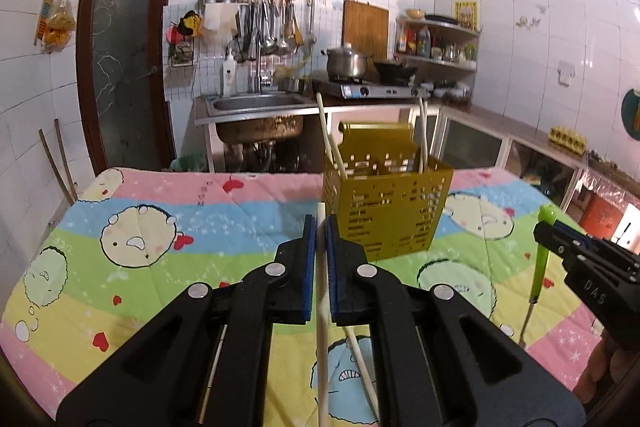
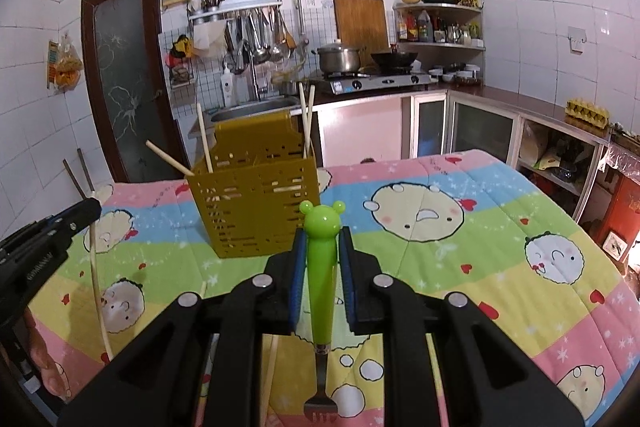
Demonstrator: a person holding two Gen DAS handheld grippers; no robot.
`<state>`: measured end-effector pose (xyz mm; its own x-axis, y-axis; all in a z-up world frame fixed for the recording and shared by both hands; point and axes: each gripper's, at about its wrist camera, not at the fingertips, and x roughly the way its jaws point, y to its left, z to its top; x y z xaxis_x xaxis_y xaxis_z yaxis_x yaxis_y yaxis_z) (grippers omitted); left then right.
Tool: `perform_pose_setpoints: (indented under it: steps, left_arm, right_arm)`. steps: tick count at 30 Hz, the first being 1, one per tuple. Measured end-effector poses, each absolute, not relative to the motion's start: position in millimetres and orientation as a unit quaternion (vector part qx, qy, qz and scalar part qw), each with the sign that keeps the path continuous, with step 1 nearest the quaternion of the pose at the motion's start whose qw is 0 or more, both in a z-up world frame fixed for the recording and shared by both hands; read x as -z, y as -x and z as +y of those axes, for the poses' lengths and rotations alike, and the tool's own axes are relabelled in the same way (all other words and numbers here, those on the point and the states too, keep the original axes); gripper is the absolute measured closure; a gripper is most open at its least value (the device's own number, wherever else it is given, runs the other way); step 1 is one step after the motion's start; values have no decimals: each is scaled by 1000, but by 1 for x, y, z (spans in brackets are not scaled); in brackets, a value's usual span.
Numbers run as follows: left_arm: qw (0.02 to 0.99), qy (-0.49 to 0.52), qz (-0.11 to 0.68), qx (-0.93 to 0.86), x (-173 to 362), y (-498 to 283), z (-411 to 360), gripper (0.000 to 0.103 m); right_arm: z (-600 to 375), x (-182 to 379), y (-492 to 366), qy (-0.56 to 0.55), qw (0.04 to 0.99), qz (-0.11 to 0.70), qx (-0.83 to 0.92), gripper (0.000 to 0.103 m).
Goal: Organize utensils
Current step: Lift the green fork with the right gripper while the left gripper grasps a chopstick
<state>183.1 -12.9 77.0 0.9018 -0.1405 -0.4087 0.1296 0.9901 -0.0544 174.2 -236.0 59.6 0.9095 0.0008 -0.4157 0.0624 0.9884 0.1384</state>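
Note:
My left gripper (image 1: 321,223) is shut on a pale chopstick (image 1: 322,327) that hangs upright through its blue pads above the quilt. Just beyond it stands the olive perforated utensil holder (image 1: 386,211) with three chopsticks sticking out of it. My right gripper (image 2: 322,241) is shut on a green frog-headed fork (image 2: 320,267), handle up and tines (image 2: 320,411) pointing down. The holder (image 2: 256,205) stands ahead and left of it. Each view shows the other gripper from the side: the right gripper (image 1: 546,233) with the fork (image 1: 540,267), the left gripper (image 2: 93,207) with its chopstick (image 2: 96,287).
A cartoon-print quilt (image 1: 160,227) covers the table. One loose chopstick (image 1: 362,367) lies on it below the left gripper, seen also in the right wrist view as a chopstick (image 2: 272,367). Beyond the table are a steel sink (image 1: 256,105), a gas stove (image 1: 372,89) and counter cabinets (image 2: 480,131).

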Motion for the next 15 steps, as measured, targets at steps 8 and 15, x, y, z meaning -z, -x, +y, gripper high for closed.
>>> perform_pose_setpoints:
  steps: [8, 15]
  left_arm:
    - [980, 29, 184, 67, -89, -178, -7, 99]
    - [982, 33, 174, 66, -97, -184, -8, 99]
  right_arm:
    - [-236, -68, -173, -77, 980, 185, 14, 86]
    - [-238, -74, -186, -80, 980, 180, 10, 87]
